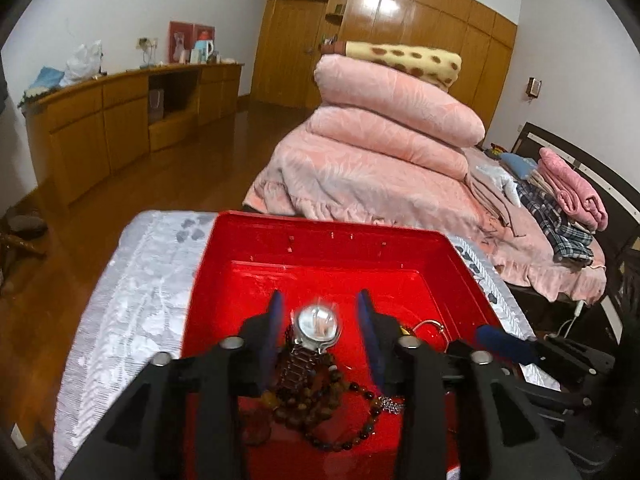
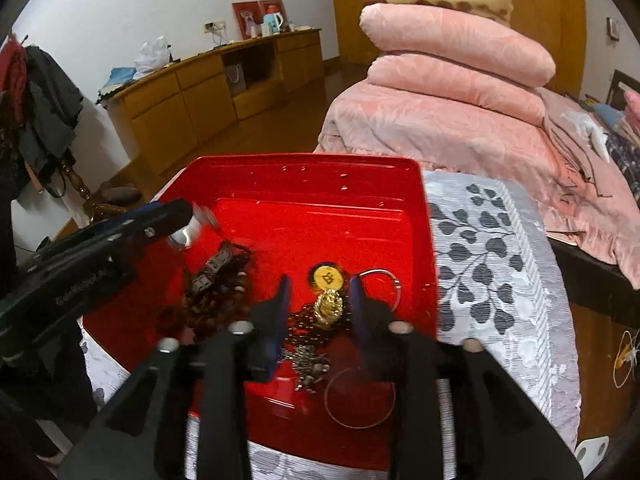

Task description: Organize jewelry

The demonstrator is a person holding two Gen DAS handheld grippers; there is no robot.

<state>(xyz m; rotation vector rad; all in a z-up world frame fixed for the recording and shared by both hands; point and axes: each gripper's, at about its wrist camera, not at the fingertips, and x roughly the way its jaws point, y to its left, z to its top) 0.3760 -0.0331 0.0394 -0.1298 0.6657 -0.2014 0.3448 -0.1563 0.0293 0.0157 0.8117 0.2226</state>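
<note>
A red tray (image 1: 320, 240) sits on a cloth-covered table and holds the jewelry. My left gripper (image 1: 320, 316) is open over the tray's near half. A silver watch (image 1: 318, 326) lies between its blue pads with a gap on each side, its strap trailing onto brown bead bracelets (image 1: 316, 408). In the right wrist view my right gripper (image 2: 320, 296) is open around a gold pendant (image 2: 328, 306) without touching it. A gold round charm (image 2: 326, 278) lies just beyond, and a silver chain (image 2: 308, 364) and a thin ring (image 2: 360, 400) lie nearer.
The table wears a white cloth with grey leaves (image 2: 492, 260). A bed piled with pink quilts (image 1: 380, 140) stands behind it. A wooden sideboard (image 1: 120, 120) lines the far wall, and hung clothes (image 2: 40, 100) are at the left.
</note>
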